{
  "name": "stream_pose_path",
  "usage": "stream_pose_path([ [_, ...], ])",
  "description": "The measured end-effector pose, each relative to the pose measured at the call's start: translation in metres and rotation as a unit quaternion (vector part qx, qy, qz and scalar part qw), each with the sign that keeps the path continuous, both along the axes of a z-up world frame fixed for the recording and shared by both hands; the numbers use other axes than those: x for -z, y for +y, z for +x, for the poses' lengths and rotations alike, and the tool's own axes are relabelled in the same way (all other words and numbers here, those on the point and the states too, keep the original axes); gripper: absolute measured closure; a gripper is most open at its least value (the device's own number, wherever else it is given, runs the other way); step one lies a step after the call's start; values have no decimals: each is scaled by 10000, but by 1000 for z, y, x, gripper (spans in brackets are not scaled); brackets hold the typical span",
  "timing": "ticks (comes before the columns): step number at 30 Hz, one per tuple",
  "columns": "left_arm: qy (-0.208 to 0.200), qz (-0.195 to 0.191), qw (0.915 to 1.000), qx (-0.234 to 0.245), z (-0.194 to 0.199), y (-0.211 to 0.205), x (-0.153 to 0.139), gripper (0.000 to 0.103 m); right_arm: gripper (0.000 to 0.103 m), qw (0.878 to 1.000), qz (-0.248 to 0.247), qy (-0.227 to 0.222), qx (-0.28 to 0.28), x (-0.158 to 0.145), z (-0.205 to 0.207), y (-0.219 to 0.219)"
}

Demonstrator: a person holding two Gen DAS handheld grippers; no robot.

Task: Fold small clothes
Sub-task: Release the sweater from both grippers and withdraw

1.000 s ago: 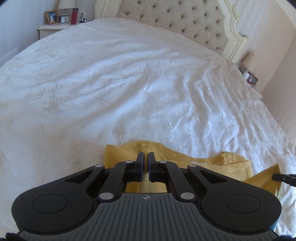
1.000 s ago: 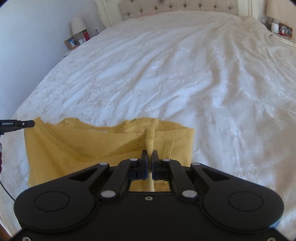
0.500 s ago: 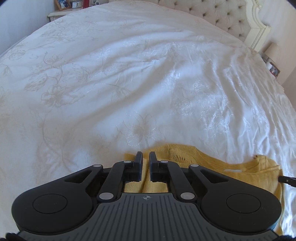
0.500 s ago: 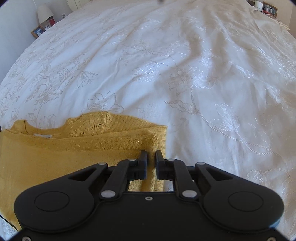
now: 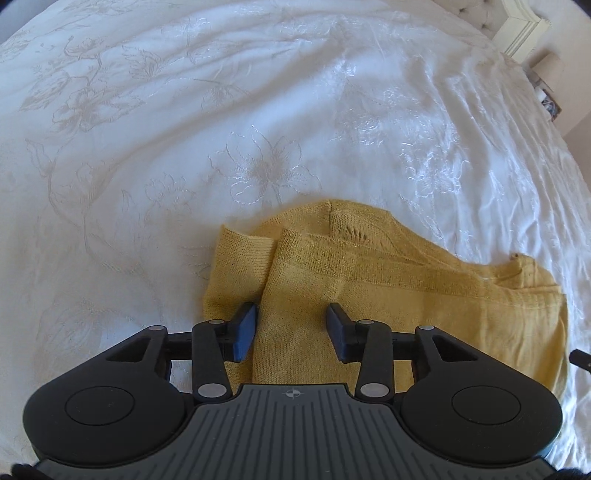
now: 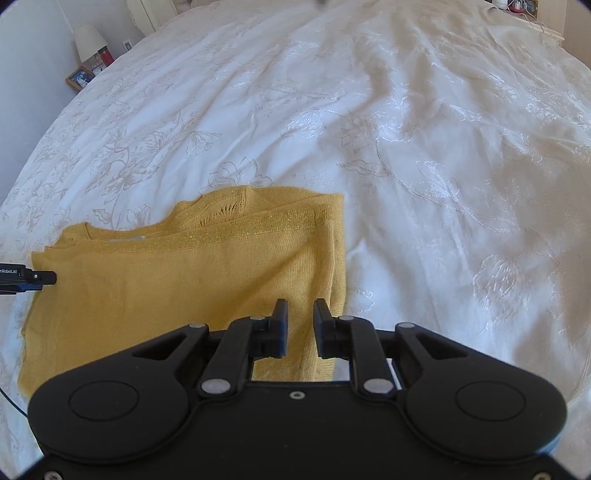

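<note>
A mustard-yellow knit top [image 5: 388, 295] lies folded flat on the white bedspread [image 5: 221, 129]. My left gripper [image 5: 291, 328] is open and empty, its fingers just above the top's left edge. In the right wrist view the same top [image 6: 177, 284] fills the lower left, its hem band folded up near the neckline. My right gripper [image 6: 300, 326] is open and empty over the top's right edge. One finger of the left gripper shows at the far left edge of the right wrist view [image 6: 37, 277].
The white embroidered bedspread [image 6: 406, 147] stretches ahead of both grippers. A lamp and framed pictures stand on a bedside table at the back left [image 6: 88, 55]. A cream bed frame corner [image 5: 524, 26] shows at the top right.
Both grippers were shut on the top's edge, carried it forward and laid it down. Both have opened and let go of the fabric.
</note>
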State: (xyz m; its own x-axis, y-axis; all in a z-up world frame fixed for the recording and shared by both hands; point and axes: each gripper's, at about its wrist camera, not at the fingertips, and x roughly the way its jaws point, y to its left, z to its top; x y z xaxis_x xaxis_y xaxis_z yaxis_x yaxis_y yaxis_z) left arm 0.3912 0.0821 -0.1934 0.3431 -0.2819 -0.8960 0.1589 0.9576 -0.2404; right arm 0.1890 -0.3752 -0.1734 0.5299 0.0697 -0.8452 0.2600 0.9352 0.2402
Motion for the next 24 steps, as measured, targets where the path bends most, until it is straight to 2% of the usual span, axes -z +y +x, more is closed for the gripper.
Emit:
stream_pose_path([
  [1, -41, 13, 10000, 19, -1, -1, 0, 72, 74, 10000, 8, -3, 0, -1, -2, 2],
  [2, -72, 2, 10000, 63, -2, -2, 0, 96, 69, 10000, 12, 1, -1, -2, -5, 3],
  [4, -175, -216, 9996, 47, -8, 0, -7, 98, 65, 10000, 45, 13, 5, -2, -10, 4],
  [8, -1176, 184, 9928, 94, -20, 3, -45, 98, 65, 9999, 28, 103, 14, -3, -21, 8],
  [15, -492, 432, 9977, 156, 11, 5, -23, 92, 65, 9989, 151, 422, 106, 9, -40, 18],
  [19, -635, 406, 9971, 124, -14, 3, -38, 75, 63, 9982, 224, 549, 123, 12, -51, 23],
  [22, -703, 405, 9962, 311, -47, -4, -48, 68, 58, 9979, 268, 578, 79, 12, -57, 28],
  [24, -645, 394, 9954, 582, -73, -13, -48, 68, 58, 9977, 289, 616, 31, 13, -59, 31],
])
